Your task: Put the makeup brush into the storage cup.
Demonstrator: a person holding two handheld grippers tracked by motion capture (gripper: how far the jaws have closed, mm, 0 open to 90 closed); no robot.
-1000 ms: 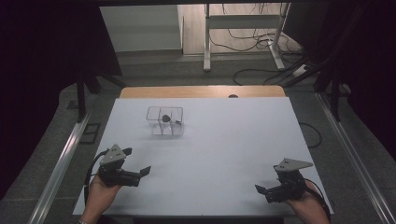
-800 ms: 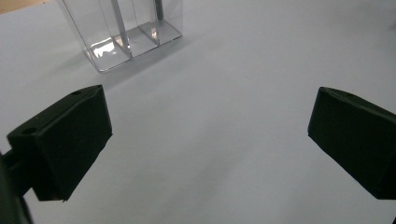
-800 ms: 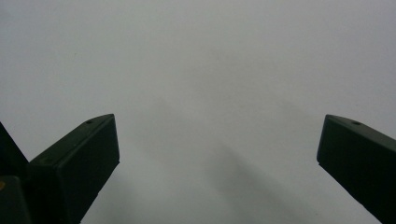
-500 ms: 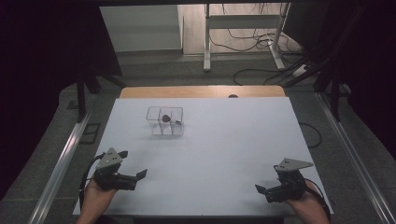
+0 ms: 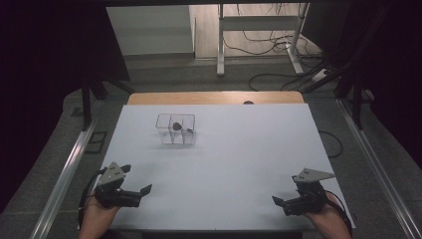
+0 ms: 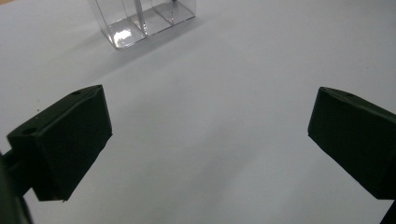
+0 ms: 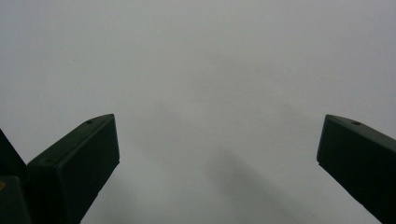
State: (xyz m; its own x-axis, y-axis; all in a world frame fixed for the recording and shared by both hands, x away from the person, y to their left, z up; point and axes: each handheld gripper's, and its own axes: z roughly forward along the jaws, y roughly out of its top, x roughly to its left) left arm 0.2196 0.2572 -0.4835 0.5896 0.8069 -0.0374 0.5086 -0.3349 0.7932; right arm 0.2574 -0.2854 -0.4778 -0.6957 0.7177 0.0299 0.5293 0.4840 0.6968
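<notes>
A clear plastic compartment box (image 5: 175, 129) stands on the white table (image 5: 239, 149), left of the middle toward the far side, with a small dark object (image 5: 176, 125) inside it. My left gripper (image 5: 135, 180) is held near the front left corner, jaws wide open with nothing between them. In the left gripper view the left gripper (image 6: 210, 126) points toward the box (image 6: 140, 21), which is well ahead of it. My right gripper (image 5: 287, 191) sits near the front right corner, also open. Bare table lies between the jaws of the right gripper (image 7: 217, 149).
A wooden strip (image 5: 214, 97) runs along the table's far edge. Metal rails (image 5: 64, 174) flank both sides of the table. Beyond it are a metal stand's legs (image 5: 259, 40) and loose cables (image 5: 278, 74) on the floor.
My left gripper has drawn back a little toward the table's near edge. The right gripper has hardly moved.
</notes>
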